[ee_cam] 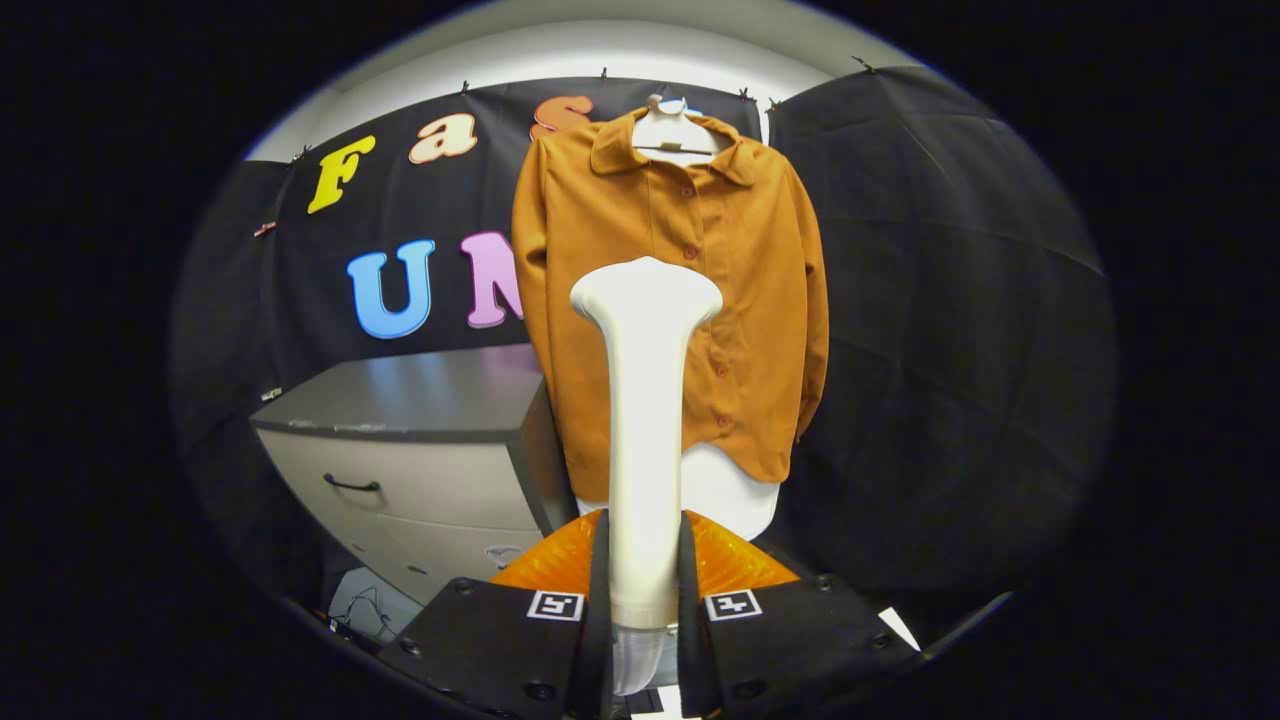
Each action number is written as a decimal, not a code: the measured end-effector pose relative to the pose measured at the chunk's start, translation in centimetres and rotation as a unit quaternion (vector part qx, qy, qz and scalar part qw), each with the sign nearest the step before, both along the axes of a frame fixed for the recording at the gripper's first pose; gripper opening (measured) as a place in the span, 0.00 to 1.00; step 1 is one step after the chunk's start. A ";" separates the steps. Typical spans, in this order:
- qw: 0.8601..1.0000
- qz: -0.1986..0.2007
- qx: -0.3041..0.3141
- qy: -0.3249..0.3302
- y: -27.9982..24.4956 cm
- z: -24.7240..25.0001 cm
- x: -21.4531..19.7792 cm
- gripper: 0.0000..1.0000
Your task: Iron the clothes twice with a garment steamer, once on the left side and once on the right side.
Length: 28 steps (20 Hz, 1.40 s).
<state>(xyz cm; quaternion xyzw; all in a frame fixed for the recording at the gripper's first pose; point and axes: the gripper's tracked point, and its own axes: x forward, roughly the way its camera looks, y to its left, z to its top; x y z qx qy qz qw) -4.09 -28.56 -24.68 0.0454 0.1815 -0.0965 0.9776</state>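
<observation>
A brown button-up shirt (680, 290) hangs on a white mannequin torso (725, 490) ahead of me, its collar at the top and its hem just above the white base. My gripper (643, 570) is shut on the white garment steamer (645, 400), both fingers pressing on its handle. The steamer stands upright between the fingers, and its wide head (646, 290) sits in front of the shirt's middle, near the button line. Whether the head touches the cloth I cannot tell.
A grey cabinet (400, 450) with drawers and a dark handle stands to the left of the shirt. Cables (365, 605) lie on the floor below the cabinet. Black cloth walls close in behind and on the right.
</observation>
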 end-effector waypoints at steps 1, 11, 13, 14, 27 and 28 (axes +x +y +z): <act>1.000 -0.001 -0.009 -0.014 -0.7 1.6 0.4 0.29; 0.990 -0.026 -0.041 -0.134 -7.3 13.9 4.5 0.29; 0.988 -0.030 -0.040 -0.145 -8.4 14.8 5.5 0.29; 0.988 -0.031 -0.038 -0.149 -8.9 15.3 6.1 0.29; 0.995 -0.048 -0.015 -0.084 -13.4 7.6 14.8 0.29; 0.996 -0.047 -0.012 -0.074 -13.3 6.5 14.9 0.29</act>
